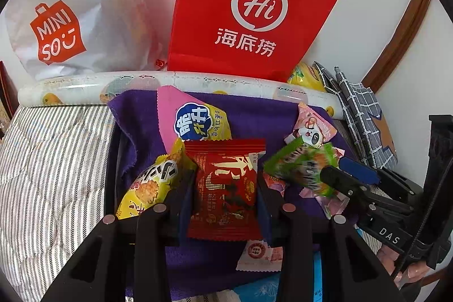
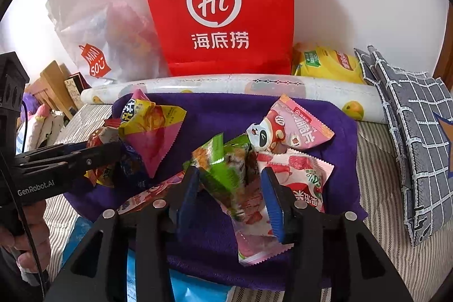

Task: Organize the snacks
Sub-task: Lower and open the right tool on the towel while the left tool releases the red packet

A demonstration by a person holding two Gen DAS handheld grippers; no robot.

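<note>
Snack packets lie on a purple cloth [image 1: 249, 109] [image 2: 220, 109]. My left gripper [image 1: 226, 186] is shut on a red packet with gold print [image 1: 225, 188], held just above the cloth. It shows from the side in the right wrist view [image 2: 113, 152], at the left. My right gripper [image 2: 229, 188] is closed on a green packet [image 2: 223, 169], which looks blurred; it shows in the left wrist view [image 1: 332, 174] with the green packet [image 1: 303, 163]. A yellow packet [image 1: 150, 186], a pink-yellow packet [image 1: 192, 118] [image 2: 150, 132] and pink packets [image 2: 294, 129] [image 2: 300, 183] lie around.
A red Haidilao paper bag [image 1: 249, 4] [image 2: 220, 4] and a white Miniso plastic bag [image 1: 73, 19] [image 2: 99, 41] stand at the back against the wall. A rolled printed sheet [image 1: 170, 84] [image 2: 254, 87] lies before them. Checked grey fabric [image 2: 410, 118] lies right. The bedding [image 1: 51, 154] is striped.
</note>
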